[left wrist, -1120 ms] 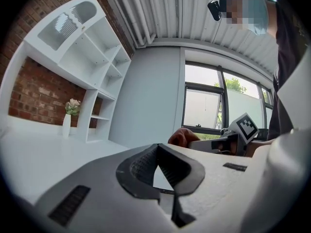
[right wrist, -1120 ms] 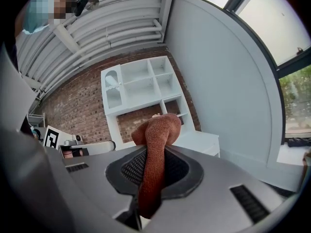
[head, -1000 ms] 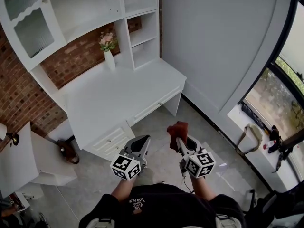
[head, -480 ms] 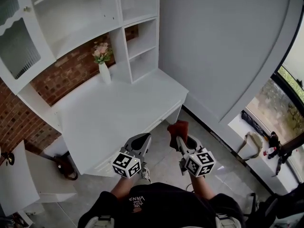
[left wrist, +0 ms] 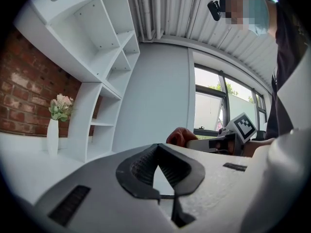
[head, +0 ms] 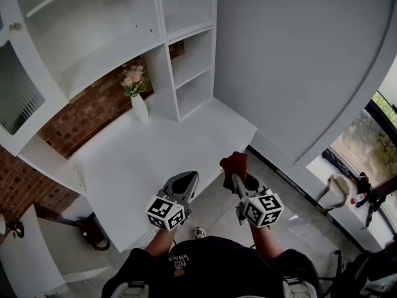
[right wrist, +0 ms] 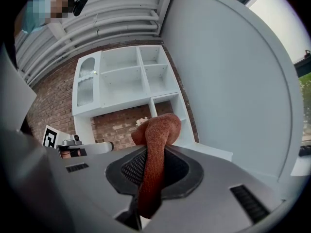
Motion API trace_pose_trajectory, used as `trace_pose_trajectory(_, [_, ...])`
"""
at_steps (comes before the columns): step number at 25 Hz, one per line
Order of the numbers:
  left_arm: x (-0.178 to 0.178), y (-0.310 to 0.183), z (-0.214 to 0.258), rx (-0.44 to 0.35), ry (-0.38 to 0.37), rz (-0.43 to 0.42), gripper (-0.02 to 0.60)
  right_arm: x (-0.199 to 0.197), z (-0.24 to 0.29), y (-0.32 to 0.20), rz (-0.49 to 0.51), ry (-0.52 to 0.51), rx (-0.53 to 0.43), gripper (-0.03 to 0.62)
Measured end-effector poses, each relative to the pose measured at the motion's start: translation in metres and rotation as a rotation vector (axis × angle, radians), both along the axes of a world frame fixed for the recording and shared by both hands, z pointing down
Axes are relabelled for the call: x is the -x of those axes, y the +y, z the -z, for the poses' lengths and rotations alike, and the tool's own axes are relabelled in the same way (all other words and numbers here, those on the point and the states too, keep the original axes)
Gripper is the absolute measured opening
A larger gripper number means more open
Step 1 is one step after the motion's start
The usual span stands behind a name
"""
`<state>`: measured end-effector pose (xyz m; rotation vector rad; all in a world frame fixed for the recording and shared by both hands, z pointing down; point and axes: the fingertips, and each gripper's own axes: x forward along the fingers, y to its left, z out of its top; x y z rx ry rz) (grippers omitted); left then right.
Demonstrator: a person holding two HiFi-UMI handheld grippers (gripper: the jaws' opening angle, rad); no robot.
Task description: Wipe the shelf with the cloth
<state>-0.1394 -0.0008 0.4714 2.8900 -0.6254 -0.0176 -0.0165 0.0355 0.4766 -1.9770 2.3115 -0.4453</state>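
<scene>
my right gripper (head: 234, 176) is clamped on the rust-red cloth (head: 234, 162), which bunches up past the jaw tips. i hold it in the air over the near right edge of the white desk (head: 149, 160). my left gripper (head: 182, 184) is just left of it, jaws together on nothing. the white shelf (head: 192, 61) stands at the desk's far side, with a vase of flowers (head: 139, 104) to its left.

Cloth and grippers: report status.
Right gripper shut on cloth. Left gripper shut, empty. Shelf not yet touched. Flower vase stands on desk beneath.
</scene>
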Motion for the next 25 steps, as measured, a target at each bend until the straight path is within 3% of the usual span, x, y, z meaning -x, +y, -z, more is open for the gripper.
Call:
trace_pose_trajectory(7, [0.011,-0.037,-0.004,0.024,0.006,0.006,0.006,0.01,-0.003,-0.038,-0.007,0.001,0.008,0.055])
trace_pose_trajectory(13, [0.014,-0.062,-0.012,0.059,0.013,0.063,0.006,0.006,-0.008,-0.068,0.027,0.004,0.021,0.055])
trace_pose_trajectory(19, [0.003,-0.09,-0.017,0.066,0.013,0.164,0.006,-0.009,-0.016,-0.106,0.129,-0.007,0.039,0.055])
trace_pose_trajectory(25, [-0.034,-0.124,-0.015,0.057,0.002,0.279,0.006,-0.041,-0.014,-0.155,0.251,-0.034,0.033,0.055])
